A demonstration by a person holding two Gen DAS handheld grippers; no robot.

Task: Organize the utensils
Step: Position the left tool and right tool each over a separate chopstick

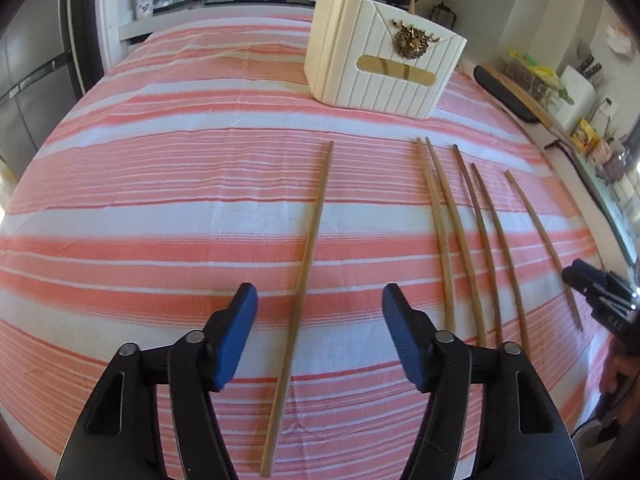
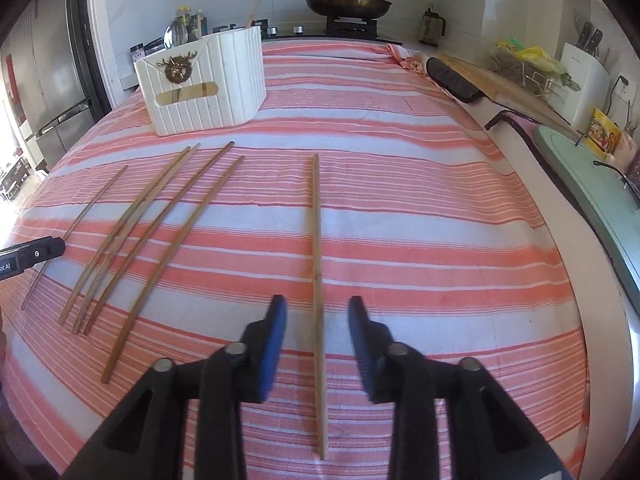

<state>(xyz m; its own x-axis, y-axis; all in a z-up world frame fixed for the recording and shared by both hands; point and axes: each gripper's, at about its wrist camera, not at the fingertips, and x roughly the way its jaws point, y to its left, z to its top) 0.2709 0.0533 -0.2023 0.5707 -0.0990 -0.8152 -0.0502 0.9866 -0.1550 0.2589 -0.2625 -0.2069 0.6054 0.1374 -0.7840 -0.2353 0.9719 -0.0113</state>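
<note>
Several wooden chopsticks lie on a pink striped cloth. In the left wrist view, one chopstick (image 1: 306, 280) lies between the fingers of my open left gripper (image 1: 320, 304), with several more (image 1: 468, 236) to its right. In the right wrist view, a chopstick (image 2: 318, 280) lies between the fingers of my open right gripper (image 2: 316, 316), with several more (image 2: 152, 224) at the left. A white ribbed utensil holder (image 1: 380, 60) with a brass ornament stands behind them; it also shows in the right wrist view (image 2: 208, 84) and holds a spoon and sticks.
The right gripper shows at the right edge of the left wrist view (image 1: 600, 292); the left gripper's tip shows at the left edge of the right wrist view (image 2: 32, 256). A pan (image 2: 346, 4) sits on a stove behind. Cutting boards (image 2: 512, 88) and a knife block (image 2: 584, 80) line the right counter.
</note>
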